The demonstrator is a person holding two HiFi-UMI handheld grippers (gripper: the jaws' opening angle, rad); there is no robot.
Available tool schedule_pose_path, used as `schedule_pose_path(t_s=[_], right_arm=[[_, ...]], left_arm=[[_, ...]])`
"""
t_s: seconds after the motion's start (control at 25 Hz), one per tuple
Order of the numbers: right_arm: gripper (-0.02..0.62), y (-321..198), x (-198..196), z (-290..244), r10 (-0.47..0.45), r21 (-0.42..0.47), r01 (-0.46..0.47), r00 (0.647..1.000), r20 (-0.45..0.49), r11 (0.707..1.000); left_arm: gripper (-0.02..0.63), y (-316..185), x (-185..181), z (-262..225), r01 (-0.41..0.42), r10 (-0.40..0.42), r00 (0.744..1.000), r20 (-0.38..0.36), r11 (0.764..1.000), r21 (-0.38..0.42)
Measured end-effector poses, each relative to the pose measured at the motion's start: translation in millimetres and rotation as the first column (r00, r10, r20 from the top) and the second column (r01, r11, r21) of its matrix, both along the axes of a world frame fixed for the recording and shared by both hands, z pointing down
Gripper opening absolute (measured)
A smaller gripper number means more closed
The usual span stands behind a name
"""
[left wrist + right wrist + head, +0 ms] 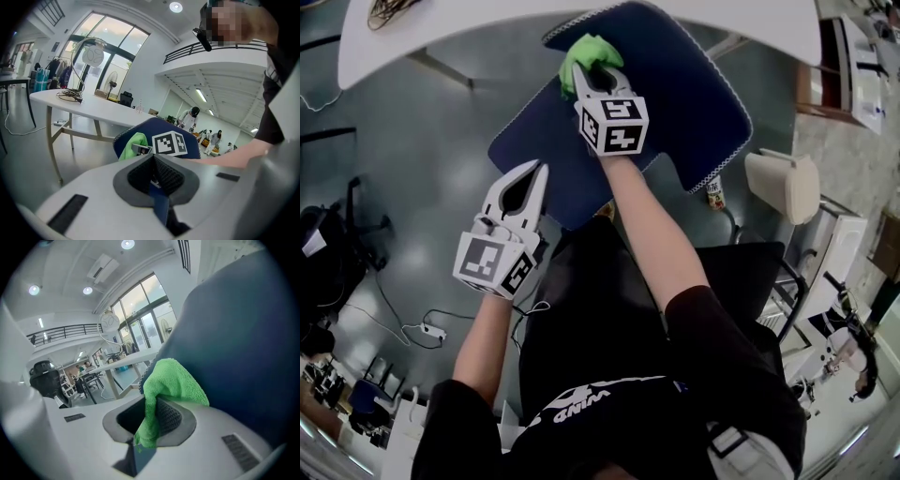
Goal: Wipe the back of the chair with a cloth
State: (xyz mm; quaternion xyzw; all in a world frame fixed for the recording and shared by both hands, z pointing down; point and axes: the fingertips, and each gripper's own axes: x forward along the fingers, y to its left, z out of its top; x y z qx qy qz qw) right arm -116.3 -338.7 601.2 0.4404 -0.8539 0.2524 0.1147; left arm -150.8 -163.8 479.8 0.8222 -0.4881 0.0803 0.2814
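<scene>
The dark blue chair back [675,94] with white stitched edging fills the upper middle of the head view. My right gripper [598,67] is shut on a green cloth [586,52] and presses it against the chair back's upper left part. In the right gripper view the green cloth [166,390] bunches out of the closed jaws against the chair back [243,343]. My left gripper [536,171] hangs shut with nothing in it, just off the chair's left edge. From the left gripper view, the chair back [157,126] and green cloth [133,143] lie ahead.
A white table [469,23] runs along the top, just beyond the chair. A white bin [783,183] and shelving stand to the right. Cables and a power strip [431,330] lie on the grey floor at left. People stand far off in the hall.
</scene>
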Motion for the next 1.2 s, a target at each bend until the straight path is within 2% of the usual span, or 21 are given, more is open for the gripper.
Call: schedule_pose_path(t_s=[0.24,0.56,0.76,1.0,1.2], right_arm=[[0.054,47,38,-2,0.072,0.001,-0.072,0.997,-0.003,0.997],[0.054,139,113,26,0.166,-0.059,-0.170,0.984,-0.069,0.984],[0.054,180,152,41,0.222,-0.065,-0.231,0.967,-0.123,0.971],[0.054,202,188,78,0.308,-0.071,-0.325,0.934,-0.184,0.943],[0.054,203,198,110,0.341,-0.071,-0.364,0.913,-0.223,0.929]], left_arm=[[-0.002,5,13,3,-0.026,0.026,1.000,-0.011,1.000,-0.004],[-0.002,16,36,13,-0.080,0.080,0.996,-0.036,0.997,-0.003],[-0.002,26,44,18,-0.114,0.114,0.993,-0.036,0.993,-0.005],[-0.002,38,50,37,-0.154,0.153,0.988,-0.021,0.988,-0.008],[-0.002,45,48,55,-0.175,0.175,0.984,-0.011,0.984,-0.022]])
